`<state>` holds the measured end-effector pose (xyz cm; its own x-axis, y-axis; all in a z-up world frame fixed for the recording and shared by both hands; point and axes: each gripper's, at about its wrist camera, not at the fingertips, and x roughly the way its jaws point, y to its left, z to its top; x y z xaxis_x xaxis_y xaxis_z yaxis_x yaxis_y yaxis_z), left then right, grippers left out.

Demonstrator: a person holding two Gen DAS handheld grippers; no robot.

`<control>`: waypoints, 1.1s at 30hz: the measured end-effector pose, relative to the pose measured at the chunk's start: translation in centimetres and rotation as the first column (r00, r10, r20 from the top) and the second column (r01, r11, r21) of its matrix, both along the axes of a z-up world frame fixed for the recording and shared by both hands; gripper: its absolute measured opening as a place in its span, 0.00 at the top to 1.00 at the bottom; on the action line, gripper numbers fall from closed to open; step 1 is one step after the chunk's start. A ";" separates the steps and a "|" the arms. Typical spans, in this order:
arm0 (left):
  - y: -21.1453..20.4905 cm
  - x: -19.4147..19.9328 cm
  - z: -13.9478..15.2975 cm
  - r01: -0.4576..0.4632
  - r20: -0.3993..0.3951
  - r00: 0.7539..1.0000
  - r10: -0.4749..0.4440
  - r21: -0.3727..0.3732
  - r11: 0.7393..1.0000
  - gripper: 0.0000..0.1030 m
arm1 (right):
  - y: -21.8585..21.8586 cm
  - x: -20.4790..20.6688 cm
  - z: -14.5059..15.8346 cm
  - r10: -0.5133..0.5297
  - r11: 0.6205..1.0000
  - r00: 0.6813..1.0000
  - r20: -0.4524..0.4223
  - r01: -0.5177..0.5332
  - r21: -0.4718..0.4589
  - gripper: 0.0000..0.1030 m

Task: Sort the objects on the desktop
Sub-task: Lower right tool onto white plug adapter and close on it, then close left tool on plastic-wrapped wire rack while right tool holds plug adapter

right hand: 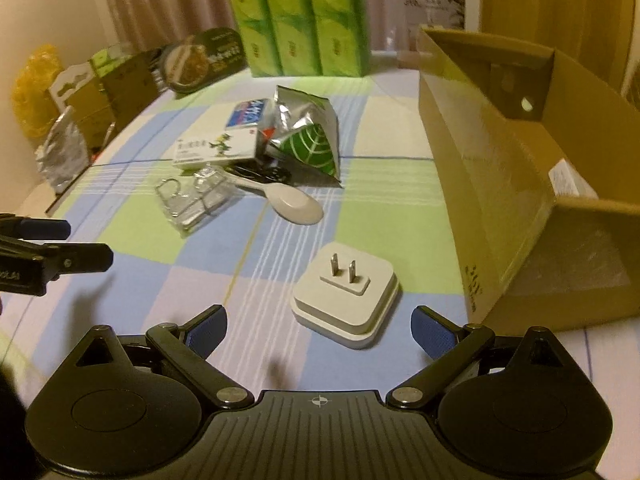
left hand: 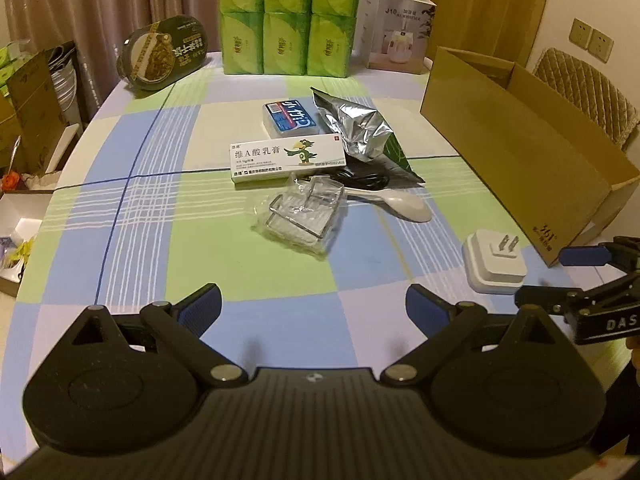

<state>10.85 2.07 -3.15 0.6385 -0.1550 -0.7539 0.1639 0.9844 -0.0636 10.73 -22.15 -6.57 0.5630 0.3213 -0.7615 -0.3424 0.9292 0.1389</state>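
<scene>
Home dining room: checked tablecloth (left hand: 160, 208), curtains (left hand: 100, 4), stacked tissue packs (left hand: 286, 16), padded chair (left hand: 588, 92).

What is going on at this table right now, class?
A person holds a gripper in each hand over a checked tablecloth, sorting loose items. The right gripper is open and empty, with the white plug adapter lying just ahead of it, prongs up. The left gripper is open and holds nothing. A medicine box, foil bag, white spoon and packet of clips lie untouched beside an open cardboard box.
</scene>
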 end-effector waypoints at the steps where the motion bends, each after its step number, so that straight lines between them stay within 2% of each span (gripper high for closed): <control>1: 0.0 0.3 -0.3 0.008 -0.002 1.000 -0.008 0.002 1.000 0.06 | 0.1 0.2 -0.2 -0.012 1.000 1.000 0.000 0.012 0.000 0.07; 9: 0.6 2.8 -2.3 0.065 -0.014 0.998 -0.065 0.017 0.998 0.06 | 0.6 1.7 -1.6 -0.074 0.997 0.997 -0.009 0.074 -0.006 0.07; 13: 0.8 3.7 -3.2 0.073 -0.011 0.997 -0.073 0.018 0.997 0.06 | 1.0 2.3 -2.5 -0.086 0.996 0.996 -0.031 0.085 -0.025 0.24; 19: 1.2 4.1 -4.4 0.072 -0.030 0.997 -0.072 -0.013 0.997 0.06 | 1.4 2.8 -3.1 -0.091 0.995 0.996 -0.013 0.090 -0.053 0.30; 22: 1.2 4.3 -4.5 0.074 -0.029 0.997 -0.074 -0.017 0.997 0.06 | 1.7 3.2 -3.1 -0.073 0.995 0.997 0.001 0.072 -0.074 0.39; 33: 1.0 5.8 -4.9 0.096 0.000 0.995 -0.096 -0.007 0.995 0.06 | 3.9 4.5 -2.6 0.026 0.998 0.999 0.033 -0.024 -0.057 0.40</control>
<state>16.64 3.05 -8.00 0.6200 -0.2208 -0.7529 0.2580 0.9636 -0.0701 15.23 -18.22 -9.19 0.5810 0.2922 -0.7596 -0.3690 0.9265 0.0741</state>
